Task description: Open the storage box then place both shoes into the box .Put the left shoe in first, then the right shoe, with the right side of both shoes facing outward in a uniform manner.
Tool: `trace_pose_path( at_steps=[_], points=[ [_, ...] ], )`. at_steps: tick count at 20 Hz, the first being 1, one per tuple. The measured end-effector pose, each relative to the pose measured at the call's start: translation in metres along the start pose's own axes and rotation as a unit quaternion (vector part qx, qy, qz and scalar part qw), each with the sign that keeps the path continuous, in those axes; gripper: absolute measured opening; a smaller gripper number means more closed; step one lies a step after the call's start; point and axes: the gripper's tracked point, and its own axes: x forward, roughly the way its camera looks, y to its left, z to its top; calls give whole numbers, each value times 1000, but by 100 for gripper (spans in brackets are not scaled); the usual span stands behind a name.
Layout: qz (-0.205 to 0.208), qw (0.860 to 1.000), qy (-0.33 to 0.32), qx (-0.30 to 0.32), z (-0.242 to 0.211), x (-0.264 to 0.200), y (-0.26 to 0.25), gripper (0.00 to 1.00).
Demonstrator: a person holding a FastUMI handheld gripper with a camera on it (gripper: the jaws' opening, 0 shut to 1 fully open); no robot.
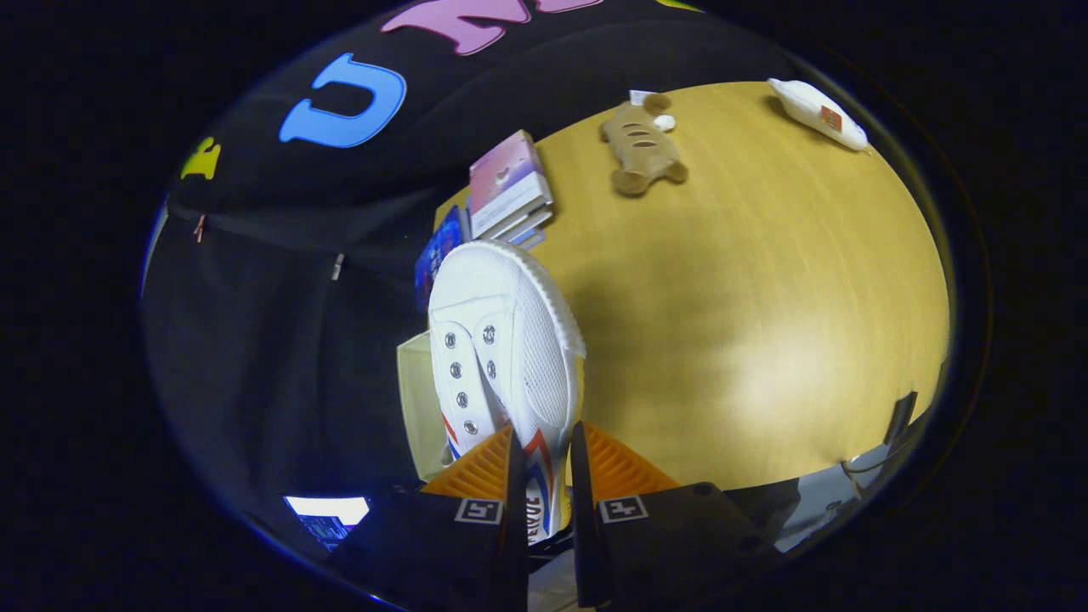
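A shoe [501, 357] was pinched by its side wall in the tool [544, 484], carried above the worktop [748, 323]; lowering into the box [418, 408] just below seemingly remained.

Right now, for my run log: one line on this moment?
claw: shut on white shoe | shoe: lifted | storage box: beside shoe

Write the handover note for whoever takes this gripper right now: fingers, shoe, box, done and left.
Gripper: shut on the white shoe, fingers pinching its side wall, toe pointing ahead, lifted over the table edge.
Storage box: pale translucent, just behind and beside the shoe.
Done: one shoe picked up. Whether the box is open, and which shoe this is, I cannot tell.
Left: set this shoe in, then handle the other.
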Motion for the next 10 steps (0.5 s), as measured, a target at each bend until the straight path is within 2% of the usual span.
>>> trace_pose_path(
  at_steps=[5, 8, 10],
  points=[
    [29, 998, 52, -6, -33, 46, 78, 26],
    [25, 996, 83, -11, -54, 76, 106, 26],
    [9, 995, 96, -17, -64, 99, 114, 26]
  ],
)
